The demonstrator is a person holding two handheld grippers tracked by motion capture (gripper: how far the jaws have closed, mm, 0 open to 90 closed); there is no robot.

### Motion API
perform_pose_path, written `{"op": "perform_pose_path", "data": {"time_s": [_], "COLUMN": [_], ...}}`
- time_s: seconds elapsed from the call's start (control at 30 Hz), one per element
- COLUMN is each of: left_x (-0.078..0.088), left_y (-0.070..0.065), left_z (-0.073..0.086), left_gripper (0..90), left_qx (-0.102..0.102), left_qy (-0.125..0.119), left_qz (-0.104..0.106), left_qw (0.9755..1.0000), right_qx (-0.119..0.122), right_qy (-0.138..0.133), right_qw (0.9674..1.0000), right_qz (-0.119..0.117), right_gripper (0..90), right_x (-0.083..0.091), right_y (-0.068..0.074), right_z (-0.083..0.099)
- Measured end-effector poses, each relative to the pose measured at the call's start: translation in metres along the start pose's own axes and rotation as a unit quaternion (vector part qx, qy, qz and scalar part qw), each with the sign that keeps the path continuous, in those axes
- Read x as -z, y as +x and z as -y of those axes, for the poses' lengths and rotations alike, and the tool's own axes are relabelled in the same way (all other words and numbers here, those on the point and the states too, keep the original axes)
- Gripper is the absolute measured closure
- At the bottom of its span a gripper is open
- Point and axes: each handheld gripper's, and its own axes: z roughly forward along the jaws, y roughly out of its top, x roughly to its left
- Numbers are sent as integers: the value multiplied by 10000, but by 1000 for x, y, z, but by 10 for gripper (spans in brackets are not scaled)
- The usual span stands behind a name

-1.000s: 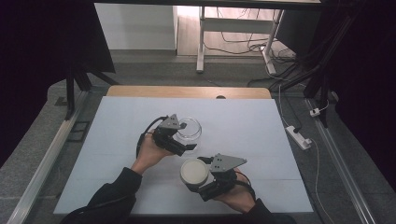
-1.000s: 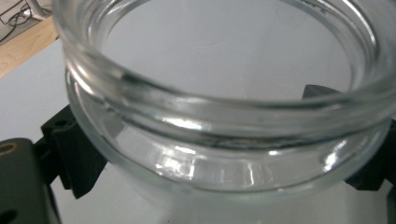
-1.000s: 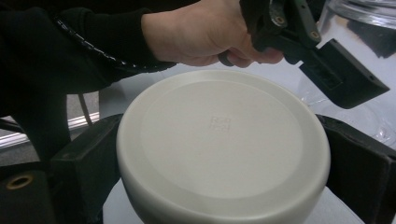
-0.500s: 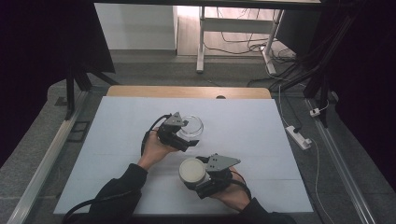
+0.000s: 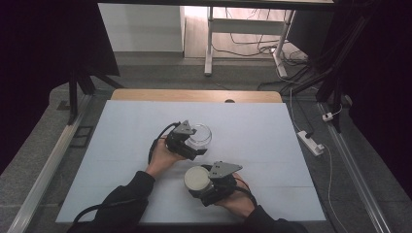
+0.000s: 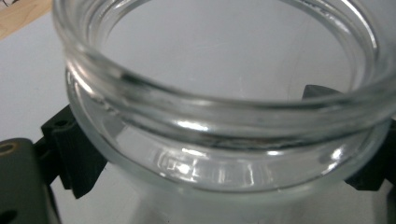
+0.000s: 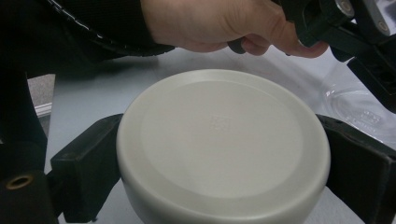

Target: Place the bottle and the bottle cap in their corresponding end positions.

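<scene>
Seen from the high view, two forearms in dark sleeves reach over a pale blue table (image 5: 126,145). The left gripper (image 5: 194,147) grips a clear glass jar (image 5: 201,134) standing near the middle of the table; just in front of it, the right gripper (image 5: 197,187) holds a round white lid (image 5: 196,178) above the near part of the tabletop.

Left gripper view: the jar's open, threaded mouth (image 6: 224,93) sits between the two black jaws, which press its sides.

Right gripper view: the lid (image 7: 224,144), flat face up, is clamped at both edges by the jaws; beyond it a hand (image 7: 219,23) holds the other gripper beside the jar (image 7: 359,112).
</scene>
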Motion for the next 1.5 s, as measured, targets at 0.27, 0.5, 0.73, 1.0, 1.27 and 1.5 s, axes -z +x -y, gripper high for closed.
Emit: {"op": "perform_pose_path", "data": {"time_s": [0.27,0.5,0.73,1.0,1.27,1.5], "left_x": [-4,-4,-4,-4,-4,-4], "left_y": [3,5,5,7,7,6], "left_z": [7,10,12,14,13,11], "left_gripper": [73,73,72,70,67,59], "left_qx": [65,70,6,28,36,39], "left_qy": [58,74,46,-2,21,75], "left_qz": [-38,-51,-57,-15,-13,-90], "left_qw": [10000,9999,10000,10000,10000,9999], "right_qx": [-23,-48,-86,-22,-85,-62], "right_qy": [134,299,469,722,754,783], "right_qw": [9999,9995,9987,9973,9970,9968], "right_qz": [65,113,153,156,172,175], "right_gripper": [72,71,71,70,69,64], "right_x": [-5,-13,-18,-23,-23,-23], "right_y": [-4,-8,-10,-10,-10,-10], "right_z": [5,9,10,9,9,9]}}
